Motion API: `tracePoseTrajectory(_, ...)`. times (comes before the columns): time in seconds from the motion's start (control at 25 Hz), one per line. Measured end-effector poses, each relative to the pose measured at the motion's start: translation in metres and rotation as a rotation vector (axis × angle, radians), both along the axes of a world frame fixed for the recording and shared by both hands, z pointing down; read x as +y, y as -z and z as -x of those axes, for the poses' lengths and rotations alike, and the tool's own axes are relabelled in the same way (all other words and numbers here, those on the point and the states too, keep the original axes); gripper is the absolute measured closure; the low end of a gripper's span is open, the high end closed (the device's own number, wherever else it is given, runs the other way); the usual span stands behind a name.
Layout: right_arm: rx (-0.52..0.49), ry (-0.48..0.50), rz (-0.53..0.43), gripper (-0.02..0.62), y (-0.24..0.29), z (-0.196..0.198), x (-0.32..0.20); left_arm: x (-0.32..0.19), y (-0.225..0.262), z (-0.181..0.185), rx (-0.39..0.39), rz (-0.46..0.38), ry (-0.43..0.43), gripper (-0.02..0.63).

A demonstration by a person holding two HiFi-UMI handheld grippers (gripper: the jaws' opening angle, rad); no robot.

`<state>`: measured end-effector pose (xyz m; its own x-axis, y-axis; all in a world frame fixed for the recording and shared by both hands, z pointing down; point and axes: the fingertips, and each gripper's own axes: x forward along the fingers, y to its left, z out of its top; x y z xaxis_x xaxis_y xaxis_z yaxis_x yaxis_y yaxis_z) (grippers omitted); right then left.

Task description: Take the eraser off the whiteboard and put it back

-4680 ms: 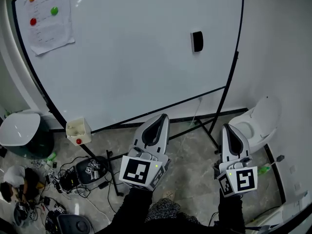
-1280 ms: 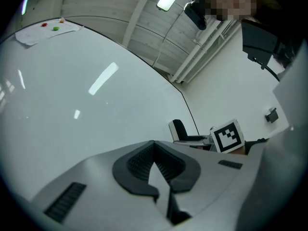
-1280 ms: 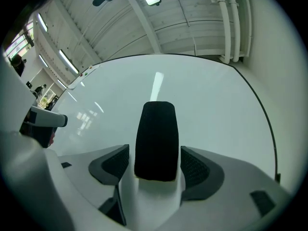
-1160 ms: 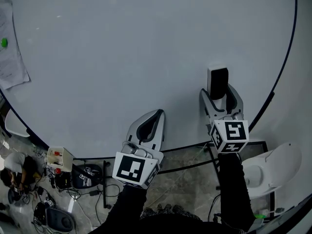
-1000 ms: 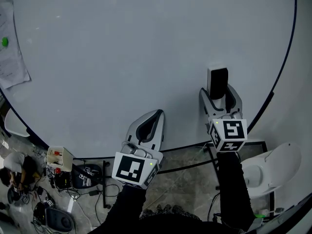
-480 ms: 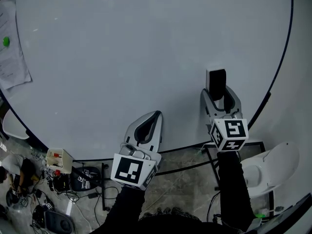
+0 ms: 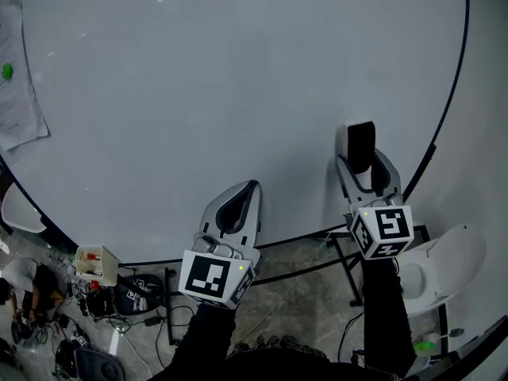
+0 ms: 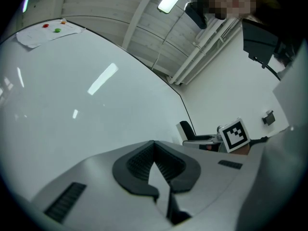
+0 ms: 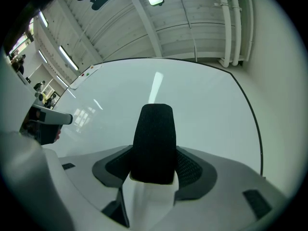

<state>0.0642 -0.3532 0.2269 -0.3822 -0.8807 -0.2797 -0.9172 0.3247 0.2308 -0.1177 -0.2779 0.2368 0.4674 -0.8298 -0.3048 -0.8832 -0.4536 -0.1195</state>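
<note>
My right tongs (image 9: 154, 154) have just closed and now clench the eraser (image 9: 154, 138) at the whiteboard's (image 7: 198, 94) lower right, shifting it slightly since, so I judge it is coming off, while my left tongs (image 8: 154, 147) rest shut, empty.

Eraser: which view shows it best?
The right gripper view: the eraser fills the centre, close and sharp. The head view shows it smaller, from above, against the whiteboard. The left gripper view shows only a small, distant side.
</note>
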Motion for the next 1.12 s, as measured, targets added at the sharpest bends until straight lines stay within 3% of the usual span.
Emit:
tracePoseTrajectory(0.52,-0.027,-0.054,-0.032,0.322,0.021,-0.024,0.094,0.011,0.004,-0.007,-0.005,-0.027,-0.048,0.6)
tracePoseTrajectory(1.12,-0.051,-0.127,0.002,0.322,0.008,-0.031,0.122,0.012,0.004,0.001,-0.001,-0.019,-0.063,0.6)
